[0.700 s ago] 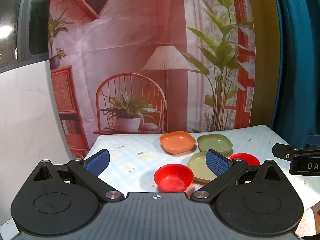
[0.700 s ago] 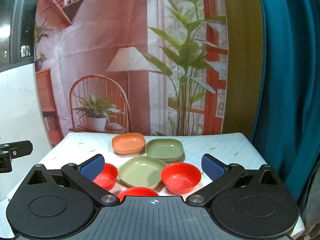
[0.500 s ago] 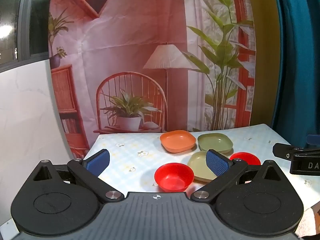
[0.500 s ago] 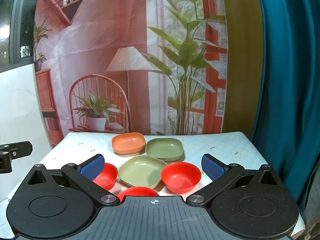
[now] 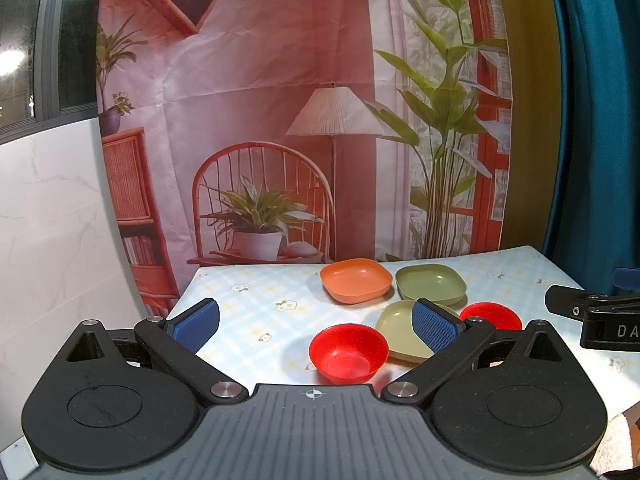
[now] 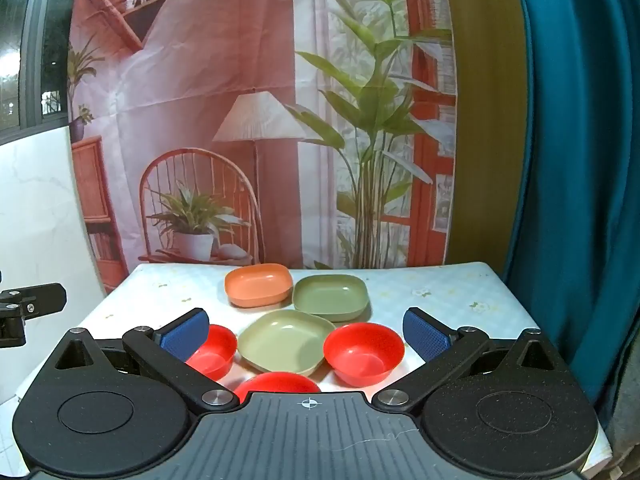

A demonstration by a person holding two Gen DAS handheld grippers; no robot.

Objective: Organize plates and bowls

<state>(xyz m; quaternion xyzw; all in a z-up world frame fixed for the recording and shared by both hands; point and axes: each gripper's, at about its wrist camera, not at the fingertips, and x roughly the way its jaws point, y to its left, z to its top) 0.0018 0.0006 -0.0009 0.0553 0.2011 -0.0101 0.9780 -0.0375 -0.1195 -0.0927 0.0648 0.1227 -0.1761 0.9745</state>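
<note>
You have not yet begun: both your left gripper [image 5: 314,320] and right gripper [image 6: 306,330] hang wide apart and empty, while three plates and three red bowls lie unstacked around the pale green plate [image 6: 286,344] on the tabletop [image 6: 440,292].

The table [image 5: 248,300] wears a pale blue and yellow checked cloth dotted with small white flowers. On it sit an orange square plate [image 6: 258,285], a darker olive-green square plate [image 6: 330,295] and a lighter yellow-green square plate [image 6: 285,345]. Three bowls are bright red: one [image 6: 363,352], another [image 6: 212,349] and a third [image 6: 277,385]. The left gripper [image 5: 315,322] and the right gripper [image 6: 306,333] are black with ribbed grey bodies and textured blue finger pads [image 6: 424,333]. Behind hangs a printed backdrop [image 5: 280,100] in pink and rust red with green plants, a cream lamp and a red rattan chair. The curtain [image 6: 580,160] is teal.
</note>
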